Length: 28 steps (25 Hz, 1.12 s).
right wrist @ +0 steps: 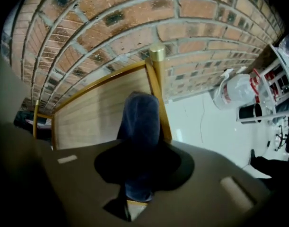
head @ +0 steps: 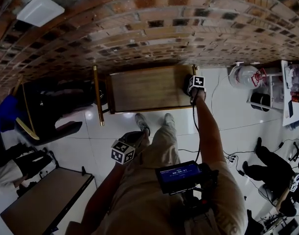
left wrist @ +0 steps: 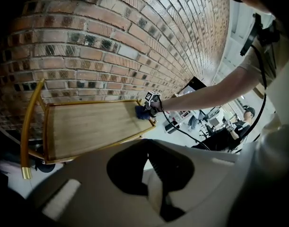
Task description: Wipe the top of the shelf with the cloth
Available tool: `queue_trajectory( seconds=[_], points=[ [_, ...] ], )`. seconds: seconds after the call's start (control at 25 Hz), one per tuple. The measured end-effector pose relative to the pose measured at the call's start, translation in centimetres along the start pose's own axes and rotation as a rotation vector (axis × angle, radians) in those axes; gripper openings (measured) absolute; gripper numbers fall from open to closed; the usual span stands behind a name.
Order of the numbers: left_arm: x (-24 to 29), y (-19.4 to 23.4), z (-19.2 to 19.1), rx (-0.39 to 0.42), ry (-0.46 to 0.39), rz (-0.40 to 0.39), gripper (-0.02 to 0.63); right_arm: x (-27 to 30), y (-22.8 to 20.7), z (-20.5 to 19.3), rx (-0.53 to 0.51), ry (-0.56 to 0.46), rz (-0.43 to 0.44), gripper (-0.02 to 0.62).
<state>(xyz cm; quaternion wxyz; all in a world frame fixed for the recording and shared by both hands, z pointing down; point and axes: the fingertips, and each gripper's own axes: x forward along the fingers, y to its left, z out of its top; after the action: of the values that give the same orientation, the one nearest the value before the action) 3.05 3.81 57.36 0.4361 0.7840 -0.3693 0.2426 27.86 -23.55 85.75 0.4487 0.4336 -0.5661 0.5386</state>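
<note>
— Where are we holding the cloth right now?

— We are pinching the blue cloth (right wrist: 140, 119) in the right gripper (right wrist: 135, 181), with the jaws clamped on its bunched end. It is lying over the right end of the shelf top (head: 147, 88), just beside the brass corner post (right wrist: 157, 54).

— And what are we doing with the other hand?

— We are holding the left gripper (head: 124, 150) back by our thigh, well apart from the shelf. Its jaws are pressed together and look empty.

— So how are we going about the wipe?

— We are judging that only a narrow fold is meeting the wood, so we are thinking of tilting the gripper down until more cloth is lying flat. Then we are planning long strokes along the grain towards the far left end. Each pass should overlap the last, working from the side by the brick wall (head: 154, 28) to the near side.

— Anything we are watching for?

— The raised gold rim (right wrist: 106, 79) is likely to snag the cloth, so we are easing off before it and dabbing into the corners. We are also keeping the grip firm, since a loose fold could slip out under drag.
</note>
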Motion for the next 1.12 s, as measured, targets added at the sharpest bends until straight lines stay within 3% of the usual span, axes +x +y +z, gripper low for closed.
queue_trajectory(
  seconds=[0.16,0.32,0.56,0.84,0.96,1.12],
  points=[
    [-0.3,0.3,-0.5,-0.001,-0.011,-0.017,0.000,-0.8,0.0,-0.3,-0.010,-0.007,-0.024,0.097],
    [-1.6,1.7,-1.1,-0.013,-0.019,-0.025,0.000,-2.1,5.2,-0.7,-0.086,-0.040,0.018,0.097],
    [-4.0,5.4,-2.2,-0.031,-0.028,-0.021,0.000,-0.7,21.6,-3.7,-0.306,-0.028,0.184,0.097],
    [-9.3,10.5,-4.3,-0.090,-0.054,0.046,0.000,3.5,41.9,-11.5,-0.497,0.082,0.402,0.097],
    [-11.3,12.6,-6.2,-0.128,-0.062,0.075,0.000,5.4,47.6,-13.7,-0.538,0.115,0.445,0.097],
    [-13.2,13.9,-8.8,-0.168,-0.065,0.096,0.000,7.9,51.5,-14.9,-0.551,0.137,0.442,0.097]
  ],
)
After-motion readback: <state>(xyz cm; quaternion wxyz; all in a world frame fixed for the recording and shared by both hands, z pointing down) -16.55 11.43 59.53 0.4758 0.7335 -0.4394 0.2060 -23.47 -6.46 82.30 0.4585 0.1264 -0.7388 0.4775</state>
